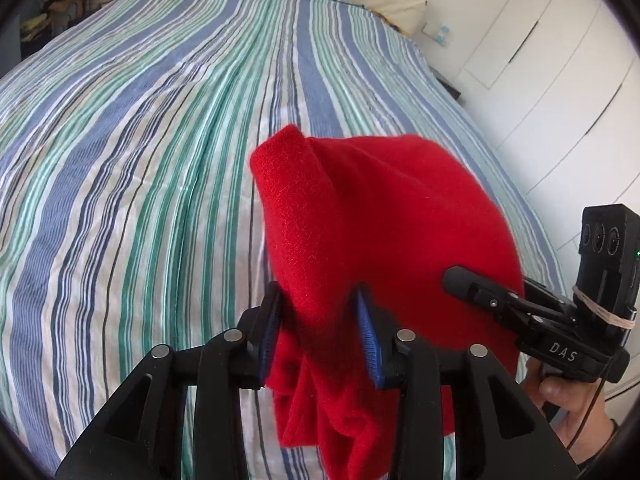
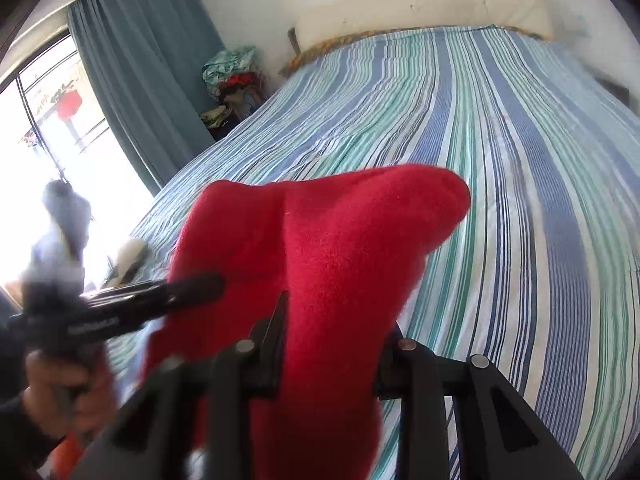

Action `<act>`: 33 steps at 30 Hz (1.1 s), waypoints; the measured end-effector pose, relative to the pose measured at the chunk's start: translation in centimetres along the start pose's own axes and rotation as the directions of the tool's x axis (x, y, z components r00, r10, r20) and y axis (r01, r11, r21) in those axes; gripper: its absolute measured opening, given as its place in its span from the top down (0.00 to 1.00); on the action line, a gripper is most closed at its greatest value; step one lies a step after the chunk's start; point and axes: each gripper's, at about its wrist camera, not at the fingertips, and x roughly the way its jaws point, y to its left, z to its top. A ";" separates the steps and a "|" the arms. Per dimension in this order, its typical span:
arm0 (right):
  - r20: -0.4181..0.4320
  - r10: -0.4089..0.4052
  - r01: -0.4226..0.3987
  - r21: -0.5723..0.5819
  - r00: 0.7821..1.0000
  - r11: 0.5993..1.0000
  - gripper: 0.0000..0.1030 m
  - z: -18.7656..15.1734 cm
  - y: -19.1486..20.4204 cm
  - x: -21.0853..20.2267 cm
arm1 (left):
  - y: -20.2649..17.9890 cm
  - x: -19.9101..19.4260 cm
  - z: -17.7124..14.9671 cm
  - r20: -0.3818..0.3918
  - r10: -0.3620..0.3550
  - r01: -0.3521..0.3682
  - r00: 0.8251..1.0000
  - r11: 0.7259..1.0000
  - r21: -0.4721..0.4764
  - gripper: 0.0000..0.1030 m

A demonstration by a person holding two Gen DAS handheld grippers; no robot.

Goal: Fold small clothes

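Both tongs, left (image 1: 320,312) and right (image 2: 332,320), clamp red cloth (image 1: 380,220) above bed (image 1: 140,120).

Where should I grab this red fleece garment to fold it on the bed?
Grip the red fleece garment along one edge, at two spread points, coming from above. It hangs bunched from the left hand-held gripper and right hand-held gripper, over the striped bedsheet.

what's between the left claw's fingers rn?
A bunch of the red cloth, gripped by the left claw between its blue pads, above the striped bed. Left wrist view shows it.
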 end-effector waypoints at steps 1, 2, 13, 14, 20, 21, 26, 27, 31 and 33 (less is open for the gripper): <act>-0.032 -0.019 0.020 0.028 0.999 0.999 0.55 -0.4 -0.9 0.6 | 0.3 1.1 -1.0 -0.035 0.051 -0.051 0.998 0.999 0.006 0.61; -0.085 -0.042 0.048 0.063 0.995 0.997 0.41 -1.1 -1.9 1.4 | 0.5 1.4 -2.3 -0.055 0.102 -0.102 0.993 0.995 0.016 0.61; -0.136 -0.236 0.239 0.007 0.962 0.971 0.20 -10.8 -1.0 -7.7 | -4.1 -10.7 -12.4 0.197 0.318 -0.345 0.927 0.932 0.116 0.02; -0.128 -0.240 0.242 0.000 0.962 0.970 0.15 -11.2 0.0 -8.8 | -4.6 -11.5 -13.0 0.206 0.343 -0.370 0.917 0.923 0.108 0.02; -0.049 -0.272 0.271 -0.017 0.961 0.962 0.02 -12.2 5.0 -14.5 | -5.5 -14.2 -13.9 0.235 0.396 -0.420 0.888 0.906 0.060 0.02; -0.042 -0.275 0.275 -0.019 0.960 0.961 0.02 -12.3 5.6 -15.0 | -5.5 -14.3 -14.0 0.230 0.393 -0.416 0.890 0.908 0.057 0.02; -0.025 -0.306 0.305 -0.055 0.952 0.951 0.01 -13.2 7.5 -16.5 | -6.7 -15.7 -14.8 0.268 0.461 -0.496 0.846 0.865 0.078 0.02; -0.025 -0.315 0.314 -0.056 0.949 0.948 0.01 -13.3 7.6 -16.6 | -6.8 -16.0 -14.9 0.273 0.466 -0.502 0.842 0.862 0.076 0.02; -0.026 -0.348 0.346 -0.047 0.937 0.937 0.01 -13.8 7.8 -17.5 | -7.1 -16.8 -15.4 0.268 0.451 -0.481 0.851 0.875 0.051 0.02; -0.022 -0.359 0.358 -0.049 0.933 0.933 0.01 -13.9 8.1 -18.0 | -7.4 -16.9 -15.7 0.263 0.472 -0.499 0.842 0.865 0.046 0.02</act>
